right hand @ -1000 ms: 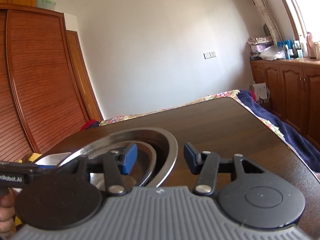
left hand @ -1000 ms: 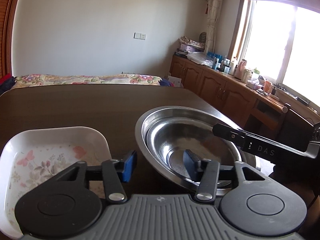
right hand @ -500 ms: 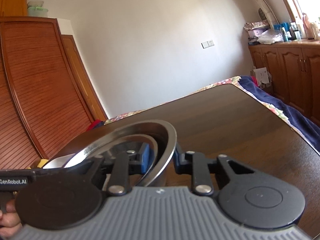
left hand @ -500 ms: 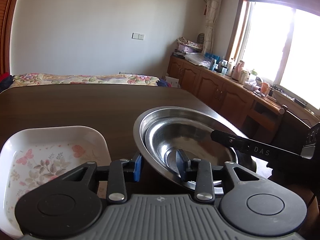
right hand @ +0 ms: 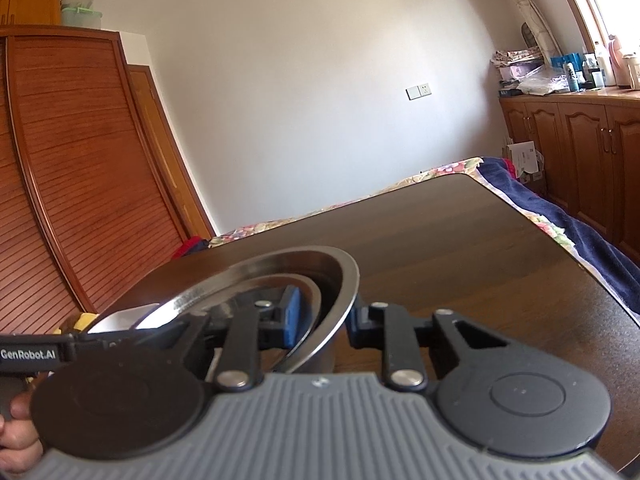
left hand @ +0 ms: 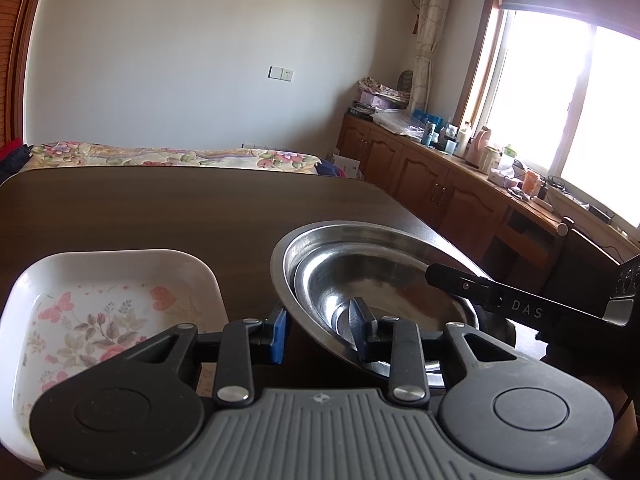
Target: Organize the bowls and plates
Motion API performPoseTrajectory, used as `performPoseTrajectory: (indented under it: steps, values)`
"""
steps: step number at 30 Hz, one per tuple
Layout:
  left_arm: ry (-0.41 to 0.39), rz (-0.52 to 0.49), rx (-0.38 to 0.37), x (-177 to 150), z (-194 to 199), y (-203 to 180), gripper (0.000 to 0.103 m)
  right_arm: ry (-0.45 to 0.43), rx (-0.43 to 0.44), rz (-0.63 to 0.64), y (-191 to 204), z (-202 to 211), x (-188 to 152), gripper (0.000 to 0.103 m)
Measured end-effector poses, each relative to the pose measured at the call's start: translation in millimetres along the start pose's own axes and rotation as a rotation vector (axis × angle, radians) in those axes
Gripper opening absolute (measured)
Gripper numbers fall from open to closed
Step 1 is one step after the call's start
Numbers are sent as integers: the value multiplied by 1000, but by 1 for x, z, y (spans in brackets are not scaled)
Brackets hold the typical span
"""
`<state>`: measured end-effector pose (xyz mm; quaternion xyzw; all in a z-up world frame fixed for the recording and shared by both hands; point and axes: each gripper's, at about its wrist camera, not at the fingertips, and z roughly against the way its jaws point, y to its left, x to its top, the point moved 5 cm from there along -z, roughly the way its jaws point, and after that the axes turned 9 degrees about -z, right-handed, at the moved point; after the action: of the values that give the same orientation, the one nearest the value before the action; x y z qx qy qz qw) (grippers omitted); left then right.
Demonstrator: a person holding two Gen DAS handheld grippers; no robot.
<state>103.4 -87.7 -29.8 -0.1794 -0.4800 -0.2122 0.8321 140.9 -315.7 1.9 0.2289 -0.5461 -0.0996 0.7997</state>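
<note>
Two nested steel bowls (left hand: 384,280) sit to the right on the dark table (left hand: 160,208), a smaller one inside a wide outer one. My left gripper (left hand: 320,330) is shut on the outer bowl's near-left rim, blue pad outside and the other finger inside. In the right wrist view my right gripper (right hand: 324,316) is shut on the opposite rim of the steel bowls (right hand: 280,268), which look tilted. The right gripper's body (left hand: 520,304) reaches in from the right. A white square plate (left hand: 100,308) with a flower print lies to the left, beside the left gripper.
A bed with a floral cover (left hand: 160,158) lies past the table's far edge. Wooden cabinets (left hand: 432,184) with clutter on top run under the window at right. A slatted wardrobe (right hand: 80,180) stands on the left. A person's hand (right hand: 16,432) holds the left gripper's handle.
Both grippers went from open to shut on opposite sides of the outer bowl's rim. The bowls now look tilted and a little higher in the right wrist view.
</note>
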Motion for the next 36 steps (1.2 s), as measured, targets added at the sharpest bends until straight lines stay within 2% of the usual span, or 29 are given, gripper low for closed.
performPoseTrajectory:
  steps: [13, 26, 36]
  values:
    - [-37, -23, 0, 9, 17, 1, 34, -26, 15, 30, 13, 11, 11, 26]
    - [-75, -42, 17, 38, 49, 9, 34, -66, 45, 96, 46, 19, 35, 26]
    - [-99, -41, 57, 41, 80, 30, 35, -45, 92, 106, 71, 11, 29, 26]
